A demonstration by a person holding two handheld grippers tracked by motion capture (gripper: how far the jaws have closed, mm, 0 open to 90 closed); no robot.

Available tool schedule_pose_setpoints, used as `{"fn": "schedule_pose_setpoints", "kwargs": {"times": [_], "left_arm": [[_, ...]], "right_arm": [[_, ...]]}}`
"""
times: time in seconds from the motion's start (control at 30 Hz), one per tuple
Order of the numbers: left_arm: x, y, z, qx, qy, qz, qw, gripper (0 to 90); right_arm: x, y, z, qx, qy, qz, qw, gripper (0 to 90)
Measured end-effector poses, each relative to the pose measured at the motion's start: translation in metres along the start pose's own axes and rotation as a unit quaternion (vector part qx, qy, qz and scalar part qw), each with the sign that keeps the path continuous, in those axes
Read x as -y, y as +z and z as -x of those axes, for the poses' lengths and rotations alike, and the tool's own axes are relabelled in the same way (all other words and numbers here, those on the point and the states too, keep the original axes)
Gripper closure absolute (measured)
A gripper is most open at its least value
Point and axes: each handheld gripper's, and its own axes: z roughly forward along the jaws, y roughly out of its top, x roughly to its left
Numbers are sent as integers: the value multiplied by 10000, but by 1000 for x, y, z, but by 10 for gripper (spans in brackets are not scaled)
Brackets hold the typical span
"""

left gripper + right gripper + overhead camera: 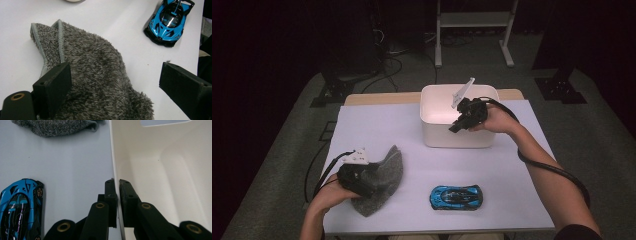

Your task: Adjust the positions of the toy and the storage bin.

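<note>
- Left gripper (362,179): it hovers low over the grey cloth (382,181), well to the near left of the white bin (458,122). In the left gripper view its jaws stand wide apart, one over the fuzzy pile of the cloth (97,75) and the other over bare table beyond the cloth's edge; nothing is pinched. Judgement: it is posed ready to take the cloth.
- Grey cloth: it lies rumpled and partly folded on the white table (377,125), well apart from the bin, with a hemmed corner turned up.
- Toy car (456,197): the blue car sits on the table in front of the bin, near but clear of it, and untouched.
- White bin: it stands at the far side of the table, open-topped, and its visible inside (160,170) looks empty.
- Right gripper (455,126): its jaws are clamped on the bin's thin near wall (115,182), one pad outside and one inside. Judgement: this hold steadies or shifts the bin, likely so that items can go in.
</note>
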Motion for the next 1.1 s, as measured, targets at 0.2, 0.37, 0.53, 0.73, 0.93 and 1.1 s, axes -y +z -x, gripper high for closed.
{"fn": "schedule_pose_setpoints", "kwargs": {"times": [0.2,0.37,0.53,0.73,0.93,1.1], "left_arm": [[1,0,0,18,-24,21,10000,103],[1,0,0,22,-33,33,10000,103],[1,0,0,46,-9,7,10000,103],[0,1,0,52,-21,13,10000,103],[0,2,1,53,-21,7,10000,103],[0,2,1,67,-5,-14,10000,103]], "right_arm": [[0,0,-1,14,-47,20,10000,844],[0,0,-2,8,-46,18,10000,844],[1,0,-4,-10,-25,23,10000,845],[1,0,-6,-43,-38,60,10000,850],[0,0,-10,-98,-87,27,9999,854],[-1,1,-15,-140,-150,14,9998,856]]}}
